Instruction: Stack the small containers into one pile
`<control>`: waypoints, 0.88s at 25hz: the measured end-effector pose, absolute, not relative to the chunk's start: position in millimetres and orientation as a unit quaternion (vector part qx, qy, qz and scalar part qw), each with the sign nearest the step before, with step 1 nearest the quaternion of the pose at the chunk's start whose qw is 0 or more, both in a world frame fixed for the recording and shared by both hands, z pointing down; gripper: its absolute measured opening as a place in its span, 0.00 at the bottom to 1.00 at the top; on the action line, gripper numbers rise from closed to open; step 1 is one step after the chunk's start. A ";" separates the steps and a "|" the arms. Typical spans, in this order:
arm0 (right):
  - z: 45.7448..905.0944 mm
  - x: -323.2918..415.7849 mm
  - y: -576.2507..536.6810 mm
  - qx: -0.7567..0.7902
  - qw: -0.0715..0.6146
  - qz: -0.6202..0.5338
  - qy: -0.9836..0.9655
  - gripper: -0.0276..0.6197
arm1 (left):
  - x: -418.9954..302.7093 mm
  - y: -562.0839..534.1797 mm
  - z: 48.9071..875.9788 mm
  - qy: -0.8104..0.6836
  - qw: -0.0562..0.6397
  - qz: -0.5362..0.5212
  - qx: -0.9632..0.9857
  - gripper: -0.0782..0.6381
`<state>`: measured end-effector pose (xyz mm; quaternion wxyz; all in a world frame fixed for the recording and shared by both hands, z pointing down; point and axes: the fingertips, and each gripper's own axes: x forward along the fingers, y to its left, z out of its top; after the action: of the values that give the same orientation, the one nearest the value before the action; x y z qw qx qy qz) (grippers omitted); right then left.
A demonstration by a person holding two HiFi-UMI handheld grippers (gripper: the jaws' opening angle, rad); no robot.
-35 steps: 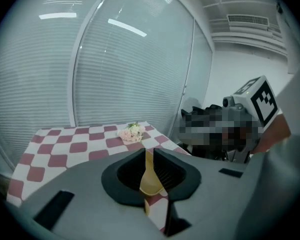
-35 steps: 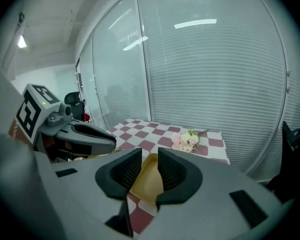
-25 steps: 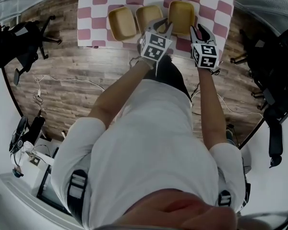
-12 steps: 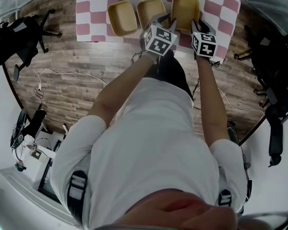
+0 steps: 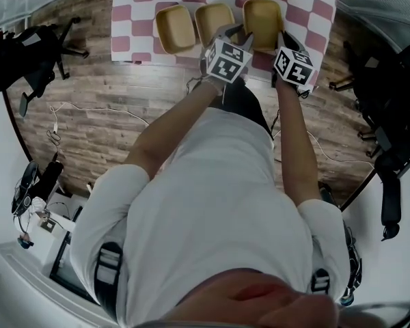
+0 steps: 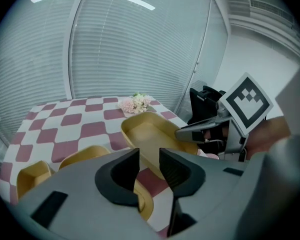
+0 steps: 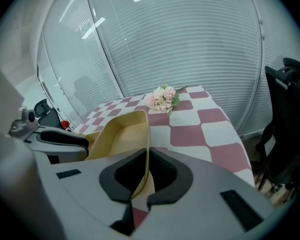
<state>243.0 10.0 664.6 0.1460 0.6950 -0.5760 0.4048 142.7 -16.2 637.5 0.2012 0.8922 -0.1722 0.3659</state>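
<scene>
On the checked counter (image 5: pixel 133 19), three yellow containers sit in a row near its front edge. The left container (image 5: pixel 174 29) and the middle container (image 5: pixel 212 20) lie flat, untouched and just beside each other.

Your left claw (image 5: pixel 238 38) hovers over the gap between the middle and right tubs, its jaws a little apart with nothing between them. The right container (image 5: pixel 262 20) is the one in hand: your right claw (image 5: pixel 277 45) is pinched shut on the thin near-right wall, and the tub looks tipped up off the cloth.

To nest it cleanly, hold that grip on the rim firmly — a thin wall may flex or slip — then level the tub, carry it leftward over the middle container and line up the rims before lowering. Keep the left claw clear, or use it to steady the receiving tub.

Both arms reach forward, nearly parallel, with the marker cubes facing up.
</scene>
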 end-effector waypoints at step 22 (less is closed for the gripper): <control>589.3 164.8 -16.0 0.643 0.054 0.428 -0.633 0.10 | 65.5 -33.3 579.7 -0.269 0.218 0.318 0.883 0.28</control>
<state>164.8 -16.0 589.3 0.0540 0.6429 -0.6331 0.4277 65.5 -33.3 579.7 0.2181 0.8825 -0.2694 0.3178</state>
